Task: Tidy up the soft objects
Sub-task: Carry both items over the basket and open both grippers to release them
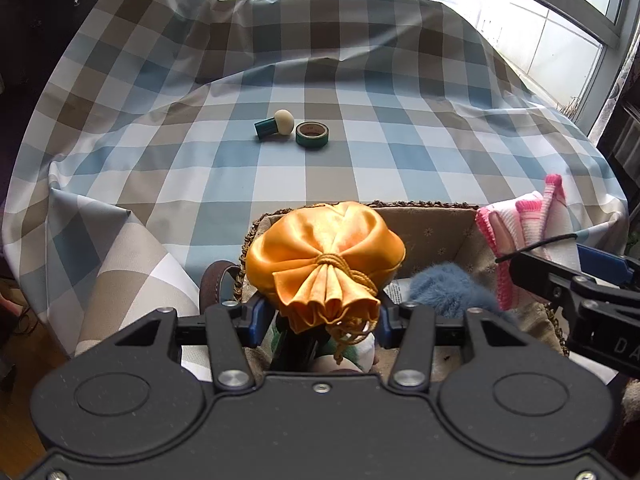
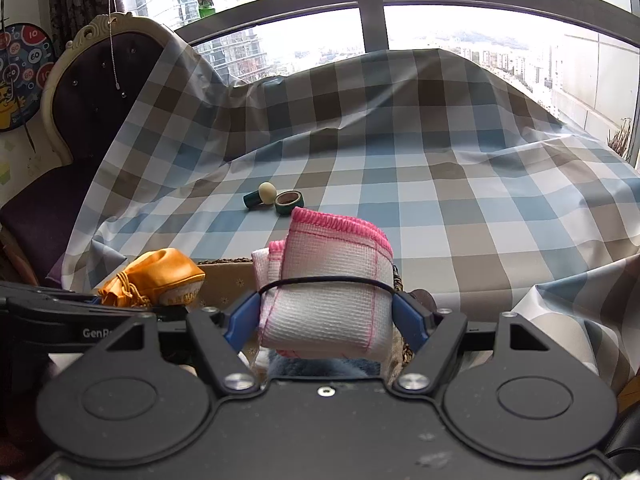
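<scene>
My left gripper (image 1: 320,314) is shut on an orange satin drawstring pouch (image 1: 324,252) and holds it over the left part of a woven, fabric-lined basket (image 1: 432,220). My right gripper (image 2: 326,312) is shut on a folded white cloth with pink edging (image 2: 332,284), bound by a black elastic band, held over the basket's right side. The cloth also shows in the left wrist view (image 1: 528,224), and the pouch in the right wrist view (image 2: 160,276). A fluffy blue-grey soft item (image 1: 448,288) lies inside the basket.
The checked tablecloth (image 1: 360,168) covers the table and drapes over things at the back. A green tape roll (image 1: 313,134) and a green-handled sponge puff (image 1: 276,124) lie mid-table. A dark padded chair (image 2: 80,120) stands at the left. Windows lie behind.
</scene>
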`<state>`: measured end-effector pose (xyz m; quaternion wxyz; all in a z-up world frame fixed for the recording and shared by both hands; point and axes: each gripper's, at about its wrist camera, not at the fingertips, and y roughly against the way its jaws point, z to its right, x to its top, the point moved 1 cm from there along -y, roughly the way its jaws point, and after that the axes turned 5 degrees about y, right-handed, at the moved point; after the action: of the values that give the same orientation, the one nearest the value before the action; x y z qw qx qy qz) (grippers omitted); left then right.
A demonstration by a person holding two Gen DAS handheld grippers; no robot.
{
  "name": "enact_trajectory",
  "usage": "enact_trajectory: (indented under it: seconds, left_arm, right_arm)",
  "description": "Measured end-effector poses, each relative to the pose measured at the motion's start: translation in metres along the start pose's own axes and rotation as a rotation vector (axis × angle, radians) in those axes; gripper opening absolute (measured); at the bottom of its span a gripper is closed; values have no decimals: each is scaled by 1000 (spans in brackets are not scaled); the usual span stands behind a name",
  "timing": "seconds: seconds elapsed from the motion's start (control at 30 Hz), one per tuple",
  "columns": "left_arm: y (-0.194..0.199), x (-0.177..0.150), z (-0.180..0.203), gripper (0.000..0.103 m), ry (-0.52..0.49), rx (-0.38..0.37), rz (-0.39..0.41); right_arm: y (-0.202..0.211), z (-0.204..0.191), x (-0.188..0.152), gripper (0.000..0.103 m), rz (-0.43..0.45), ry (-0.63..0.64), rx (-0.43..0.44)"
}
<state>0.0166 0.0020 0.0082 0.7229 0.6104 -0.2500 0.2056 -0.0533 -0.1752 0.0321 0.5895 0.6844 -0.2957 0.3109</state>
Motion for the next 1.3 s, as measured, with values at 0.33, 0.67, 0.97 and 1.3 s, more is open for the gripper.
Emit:
enact_trajectory:
  seconds: [0.33,0.67,0.97,1.3]
  left_arm:
    - [-5,1,-9,55,50,-15,-14]
    - [-2,1,-5,65,29,2,8]
    - [-4,1,-4,66,29,15,2]
    - [-4,1,-3,67,31,40,7]
  right_arm:
    - [-1,0,-2,74,-3,-10,10]
    - [-1,4,-2,77,-3,-37,11]
    - [-2,4,-2,77,-7,-39,11]
    - [-2,4,-3,76,-7,-39,11]
